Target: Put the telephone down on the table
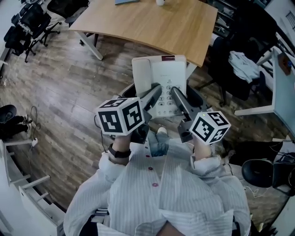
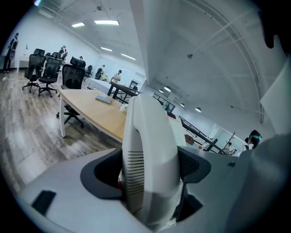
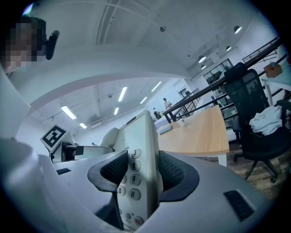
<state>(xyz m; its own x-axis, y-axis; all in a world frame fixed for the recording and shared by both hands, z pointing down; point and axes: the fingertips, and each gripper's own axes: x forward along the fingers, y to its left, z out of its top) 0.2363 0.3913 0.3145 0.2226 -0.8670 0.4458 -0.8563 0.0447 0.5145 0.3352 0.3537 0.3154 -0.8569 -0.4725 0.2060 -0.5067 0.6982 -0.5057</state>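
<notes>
A white desk telephone point(image 1: 159, 76) with a handset on its left side and a keypad on its right is held in the air over the wood floor, just short of the light wooden table point(image 1: 152, 23). My left gripper point(image 1: 156, 92) is shut on the handset side; in the left gripper view the dark pads press both sides of the handset point(image 2: 148, 154), with that gripper point(image 2: 150, 170) closed round it. My right gripper point(image 1: 174, 94) is shut on the keypad edge; the right gripper view shows the telephone point(image 3: 138, 150) with its number keys clamped in that gripper point(image 3: 143, 175).
A black office chair with a white cloth point(image 1: 243, 64) stands at the right, beside a white desk point(image 1: 282, 87). More black chairs point(image 1: 30, 23) stand at the far left. A black round stool point(image 1: 258, 171) is at the lower right. A small cup point(image 1: 160, 2) stands on the table's far part.
</notes>
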